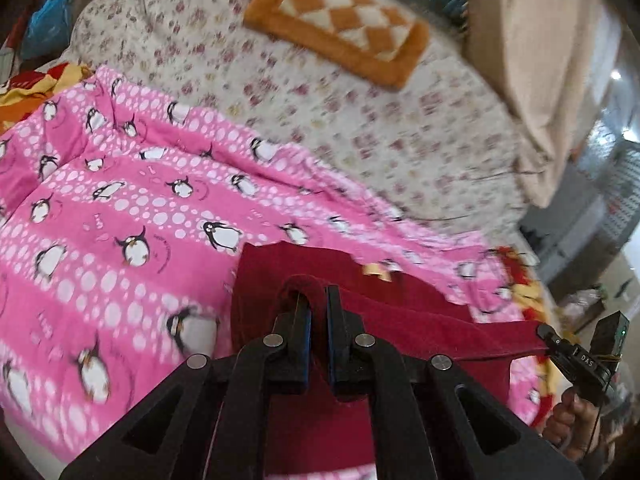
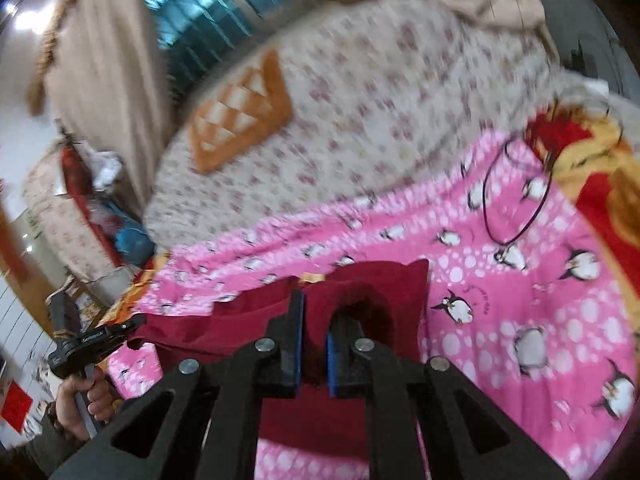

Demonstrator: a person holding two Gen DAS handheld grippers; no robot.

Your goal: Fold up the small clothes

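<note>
Left hand-held gripper: clamped on one top corner of the dark red garment
Right hand-held gripper: clamped on the other top corner
Garment: hangs stretched between both, above the pink penguin blanket
Beyond: floral bedsheet, orange checked cloth lying on it
</note>
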